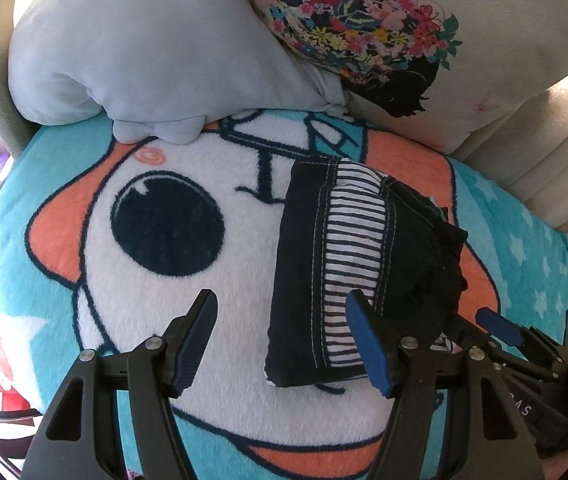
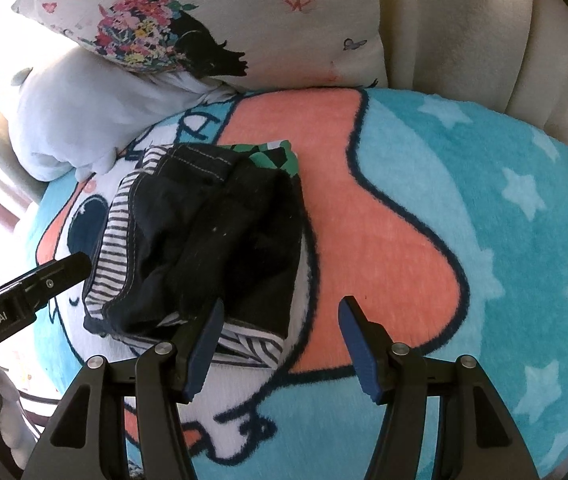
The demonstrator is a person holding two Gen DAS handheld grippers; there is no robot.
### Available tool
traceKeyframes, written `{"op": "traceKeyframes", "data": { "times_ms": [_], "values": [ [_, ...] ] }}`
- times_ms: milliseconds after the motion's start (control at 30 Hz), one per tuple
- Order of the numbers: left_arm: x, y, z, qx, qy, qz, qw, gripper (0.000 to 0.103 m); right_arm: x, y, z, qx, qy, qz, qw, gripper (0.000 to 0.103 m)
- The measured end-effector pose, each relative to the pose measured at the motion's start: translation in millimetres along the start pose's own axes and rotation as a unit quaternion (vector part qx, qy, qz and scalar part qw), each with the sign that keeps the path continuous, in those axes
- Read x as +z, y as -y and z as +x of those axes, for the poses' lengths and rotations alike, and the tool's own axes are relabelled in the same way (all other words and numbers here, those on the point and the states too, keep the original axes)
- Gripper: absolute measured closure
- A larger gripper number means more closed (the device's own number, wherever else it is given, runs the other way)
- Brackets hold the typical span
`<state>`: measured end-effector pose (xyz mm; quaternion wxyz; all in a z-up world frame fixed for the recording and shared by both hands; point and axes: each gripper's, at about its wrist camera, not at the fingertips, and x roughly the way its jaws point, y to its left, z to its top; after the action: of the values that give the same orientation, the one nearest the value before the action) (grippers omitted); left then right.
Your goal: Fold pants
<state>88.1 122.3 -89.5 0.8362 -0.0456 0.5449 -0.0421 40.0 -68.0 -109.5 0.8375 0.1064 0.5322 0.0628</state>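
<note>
The pants [image 1: 347, 264] are dark navy with a black-and-white striped lining, folded into a compact bundle on a cartoon fleece blanket [image 1: 172, 312]. In the right wrist view the bundle [image 2: 212, 240] sits left of centre. My left gripper [image 1: 284, 340] is open and empty, just in front of the bundle's near left edge. My right gripper [image 2: 280, 344] is open and empty, its left finger [image 2: 204, 352] at the bundle's near right corner. The right gripper shows in the left wrist view [image 1: 515, 340]; the left gripper shows in the right wrist view [image 2: 44, 280].
A pale blue plush pillow [image 1: 136, 48] and a floral-print pillow [image 1: 363, 32] lean against the cream sofa back [image 2: 463, 20] behind the blanket. A green-patterned cloth [image 2: 276, 156] pokes out beyond the pants. The blanket spreads wide to the right [image 2: 483, 260].
</note>
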Motion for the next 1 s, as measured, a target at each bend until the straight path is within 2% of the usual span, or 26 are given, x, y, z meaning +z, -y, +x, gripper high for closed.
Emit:
{"op": "traceKeyframes", "data": {
  "times_ms": [167,267,367,500,700,1000],
  "values": [
    [5,-6,-2,-0.02,0.009,-0.01,0.9997,0.037,3,2,1,0.004,0.003,0.01,1.0,0.038],
    [10,-18,-6,-0.045,0.025,-0.032,0.9981,0.037,4,3,3,0.008,0.005,0.015,1.0,0.038],
    [14,-30,-1,-0.055,0.02,-0.053,0.9968,0.037,6,6,5,0.013,0.007,0.024,1.0,0.037],
    [13,-40,12,-0.046,-0.003,-0.073,0.9963,0.037,7,8,8,0.014,0.007,0.03,0.999,0.035],
    [14,-35,17,-0.031,-0.01,-0.058,0.9978,0.037,9,7,13,0.013,0.002,0.031,0.999,0.035],
    [18,-29,23,-0.029,-0.019,-0.045,0.9984,0.037,11,13,10,0.019,0.01,0.036,0.999,0.034]
  ]
}}
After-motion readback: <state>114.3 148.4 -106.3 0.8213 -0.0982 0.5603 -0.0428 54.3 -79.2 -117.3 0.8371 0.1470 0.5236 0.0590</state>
